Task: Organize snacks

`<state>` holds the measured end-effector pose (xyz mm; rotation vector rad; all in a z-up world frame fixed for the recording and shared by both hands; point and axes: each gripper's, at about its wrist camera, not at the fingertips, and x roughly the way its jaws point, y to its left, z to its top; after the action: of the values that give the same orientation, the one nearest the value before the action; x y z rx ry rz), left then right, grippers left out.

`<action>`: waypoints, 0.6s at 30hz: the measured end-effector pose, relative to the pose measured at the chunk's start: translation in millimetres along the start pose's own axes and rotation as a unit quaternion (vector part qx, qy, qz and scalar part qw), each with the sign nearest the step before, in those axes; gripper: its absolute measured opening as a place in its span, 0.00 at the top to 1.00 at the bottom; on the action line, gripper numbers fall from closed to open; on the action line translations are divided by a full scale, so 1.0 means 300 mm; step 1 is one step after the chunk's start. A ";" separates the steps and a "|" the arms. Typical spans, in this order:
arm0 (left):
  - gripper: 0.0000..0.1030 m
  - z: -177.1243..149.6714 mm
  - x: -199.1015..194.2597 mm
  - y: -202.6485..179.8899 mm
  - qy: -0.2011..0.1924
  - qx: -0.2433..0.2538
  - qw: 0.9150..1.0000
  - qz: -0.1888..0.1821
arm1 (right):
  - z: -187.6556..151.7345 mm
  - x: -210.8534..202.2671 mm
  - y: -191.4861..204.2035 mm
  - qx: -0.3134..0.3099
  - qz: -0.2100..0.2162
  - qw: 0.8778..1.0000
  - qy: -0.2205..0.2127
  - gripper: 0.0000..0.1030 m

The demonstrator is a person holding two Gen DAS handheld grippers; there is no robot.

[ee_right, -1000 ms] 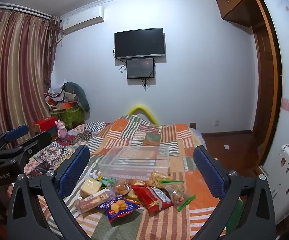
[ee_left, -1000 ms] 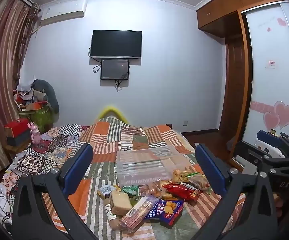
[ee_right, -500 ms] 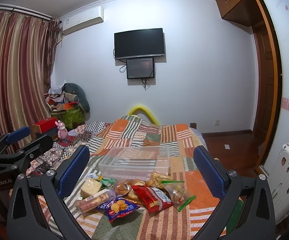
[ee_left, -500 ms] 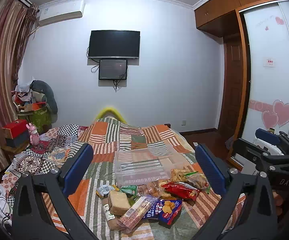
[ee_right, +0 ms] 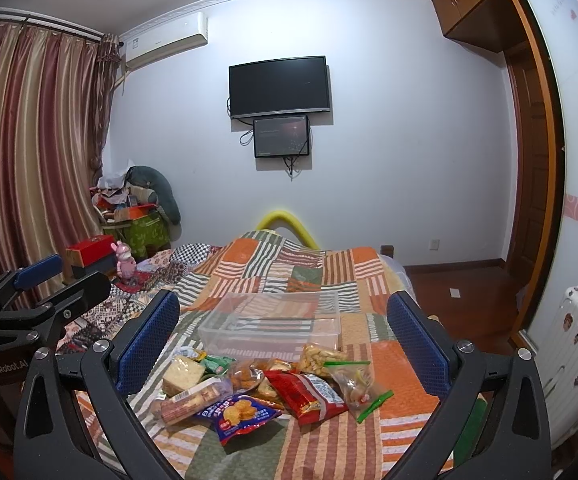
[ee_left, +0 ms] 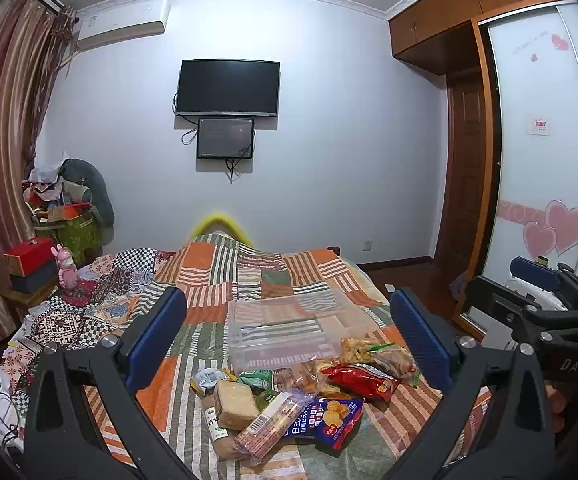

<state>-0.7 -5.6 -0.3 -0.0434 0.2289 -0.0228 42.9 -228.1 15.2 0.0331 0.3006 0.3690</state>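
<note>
From your left wrist camera, your left gripper [ee_left: 289, 336] hung above the patchwork striped quilt [ee_left: 249, 276] with its blue-padded fingers [ee_left: 157, 336] spread wide and nothing between them. The clear rectangular plastic bin [ee_left: 289, 328] sat on the quilt ahead of you, with only the quilt pattern showing through its walls. Just in front of it lay the heap of snacks: a red crinkled chip bag [ee_left: 363, 378], a blue cracker packet [ee_left: 329, 418], a long clear-wrapped biscuit sleeve [ee_left: 271, 424] and a pale wrapped bread block [ee_left: 235, 404]. Your right gripper [ee_left: 537, 296] showed at the right edge, off the bed.

From your right wrist camera, your right gripper [ee_right: 283, 340] was likewise fully open and held nothing, well above the bedding. The same clear bin [ee_right: 273, 322] stood beyond the pile, touching or nearly touching the nearest bags. The red bag [ee_right: 307, 394] lay in the middle, the blue packet [ee_right: 239, 414] nearest you, the biscuit sleeve [ee_right: 193, 398] to the left, and a clear zip bag with a green seal [ee_right: 359, 386] to the right. Your left gripper [ee_right: 37, 292] appeared at the left edge.
</note>
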 end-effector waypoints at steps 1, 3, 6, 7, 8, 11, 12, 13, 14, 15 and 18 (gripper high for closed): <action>0.00 0.000 0.000 0.000 0.000 0.000 1.000 0.000 | 0.000 0.000 0.001 0.000 0.000 1.000 0.000 0.00; 0.00 0.000 0.001 0.000 0.000 -0.001 1.000 0.000 | 0.001 0.000 0.001 -0.001 -0.001 1.000 0.000 0.00; 0.00 0.002 -0.001 0.001 0.000 -0.002 1.000 -0.002 | 0.003 0.000 0.000 0.000 0.000 1.000 0.000 0.00; 0.00 0.003 -0.002 0.003 -0.001 -0.002 1.000 -0.002 | 0.002 0.000 0.002 0.000 0.000 1.000 0.000 0.00; 0.00 0.004 -0.003 0.003 -0.001 -0.002 1.000 -0.001 | 0.002 -0.001 0.001 0.000 0.000 1.000 0.000 0.00; 0.00 0.004 -0.005 0.002 -0.002 -0.003 1.000 -0.001 | 0.001 -0.001 0.002 0.000 0.000 1.000 -0.001 0.00; 0.00 0.005 -0.005 0.002 -0.002 -0.003 1.000 -0.001 | 0.002 -0.001 0.002 0.000 0.000 1.000 -0.001 0.00; 0.00 0.004 -0.005 0.002 -0.002 -0.003 1.000 -0.002 | 0.004 -0.001 0.004 0.000 0.001 1.000 -0.001 0.00; 0.00 0.003 -0.004 0.001 -0.002 -0.004 1.000 -0.002 | 0.005 -0.001 0.006 0.000 0.001 1.000 -0.002 0.00; 0.00 0.004 -0.004 0.001 -0.002 -0.004 1.000 -0.002 | 0.006 -0.002 0.009 0.000 0.001 1.000 -0.002 0.00; 0.00 0.005 -0.004 0.001 -0.002 -0.006 1.000 -0.003 | 0.008 -0.003 0.007 0.000 0.001 1.000 -0.002 0.00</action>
<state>-1.6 -5.2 1.5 -0.0552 0.2252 -0.0264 42.0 -226.4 17.9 0.0343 0.2970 0.3710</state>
